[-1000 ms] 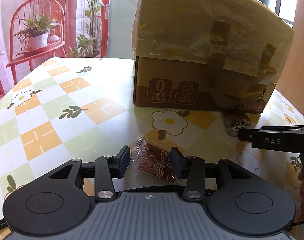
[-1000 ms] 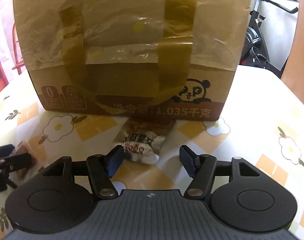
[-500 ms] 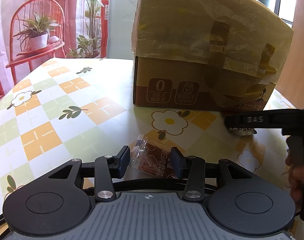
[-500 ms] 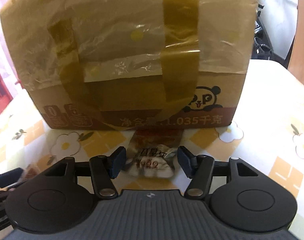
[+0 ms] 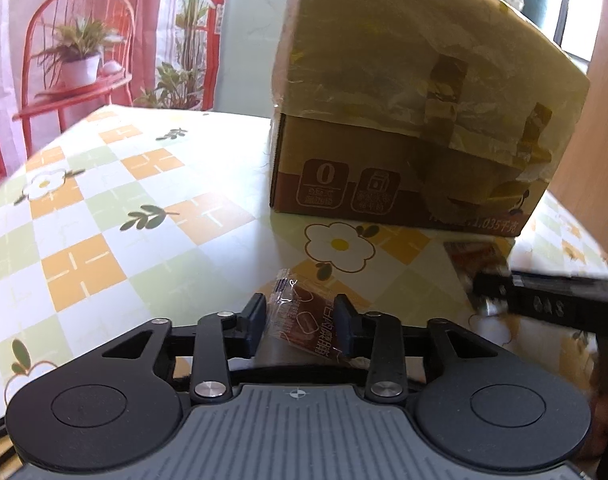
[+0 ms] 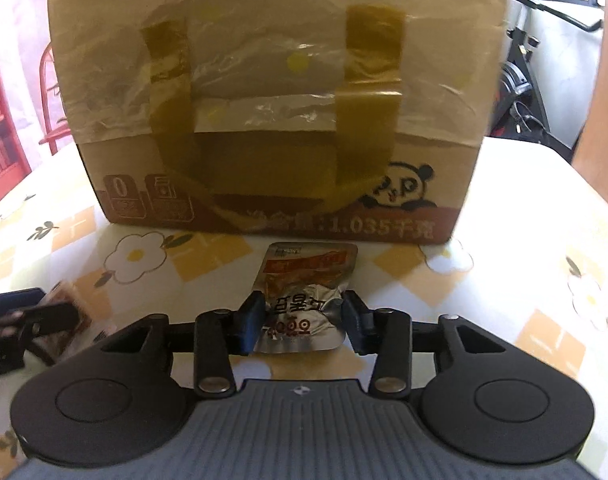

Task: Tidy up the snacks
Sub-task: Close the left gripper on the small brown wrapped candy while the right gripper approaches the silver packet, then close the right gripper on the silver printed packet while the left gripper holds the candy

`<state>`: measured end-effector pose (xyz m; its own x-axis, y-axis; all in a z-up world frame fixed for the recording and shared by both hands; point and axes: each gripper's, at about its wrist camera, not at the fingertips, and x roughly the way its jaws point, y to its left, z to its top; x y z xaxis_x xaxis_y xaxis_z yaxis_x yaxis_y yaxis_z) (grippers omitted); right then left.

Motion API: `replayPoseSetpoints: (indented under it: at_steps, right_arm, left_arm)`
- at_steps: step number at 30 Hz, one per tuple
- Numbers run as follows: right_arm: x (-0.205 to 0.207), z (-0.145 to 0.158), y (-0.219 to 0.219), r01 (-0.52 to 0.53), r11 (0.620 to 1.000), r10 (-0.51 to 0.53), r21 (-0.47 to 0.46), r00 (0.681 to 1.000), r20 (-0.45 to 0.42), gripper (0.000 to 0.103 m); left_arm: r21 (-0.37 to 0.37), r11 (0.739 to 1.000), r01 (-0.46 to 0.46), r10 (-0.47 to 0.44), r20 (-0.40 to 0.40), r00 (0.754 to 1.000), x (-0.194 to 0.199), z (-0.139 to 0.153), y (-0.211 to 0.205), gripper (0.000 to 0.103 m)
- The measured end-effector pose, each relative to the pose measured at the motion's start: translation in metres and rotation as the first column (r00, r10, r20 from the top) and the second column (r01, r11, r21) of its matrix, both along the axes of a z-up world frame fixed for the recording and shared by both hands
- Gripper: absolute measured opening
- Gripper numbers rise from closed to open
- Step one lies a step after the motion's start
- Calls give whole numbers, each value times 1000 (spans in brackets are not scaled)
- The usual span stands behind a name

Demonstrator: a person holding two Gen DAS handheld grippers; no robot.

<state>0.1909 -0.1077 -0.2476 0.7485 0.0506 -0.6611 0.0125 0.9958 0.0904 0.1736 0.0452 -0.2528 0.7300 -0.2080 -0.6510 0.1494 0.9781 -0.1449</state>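
Left wrist view shows our left gripper [image 5: 300, 320] low over the table [image 5: 104, 216], its jaws closing with a clear-wrapped brown snack [image 5: 302, 322] between them; both pads sit against the wrapper's edges, the packet lying tilted on the flowered cloth. Far beyond it stands a cardboard box [image 5: 403, 128], its upper part wrapped in plastic film and crossed by brown tape. At the right edge our right gripper shows as a dark blurred bar near a second packet.

From the right wrist view, our right gripper [image 6: 304, 320] also has its jaws closing, with a silver foil snack pouch [image 6: 304, 300] between them, the pads touching its crumpled near end. The pouch's orange-printed far end lies on the table just in front of the box [image 6: 264, 100], below the panda print.
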Motion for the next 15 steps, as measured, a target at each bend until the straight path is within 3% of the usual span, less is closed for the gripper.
replayPoseSetpoints:
  at_steps: [3, 6, 7, 15]
  right_arm:
    - [-16, -1, -6, 6, 999, -7, 32, 1000, 19, 40]
    - [-27, 3, -11, 16, 998, -19, 54, 998, 61, 27]
    - [-30, 7, -11, 18, 999, -22, 52, 997, 70, 27]
    - [-38, 12, -15, 41, 999, -44, 31, 995, 94, 25]
  left_arm:
    - [-10, 1000, -5, 5, 4, 1000, -2, 2, 3, 33]
    - [-6, 1000, 5, -5, 29, 1000, -4, 6, 0, 26]
    - [-2, 1000, 14, -14, 34, 999, -5, 7, -1, 17]
    - [21, 999, 25, -25, 27, 999, -8, 7, -7, 17]
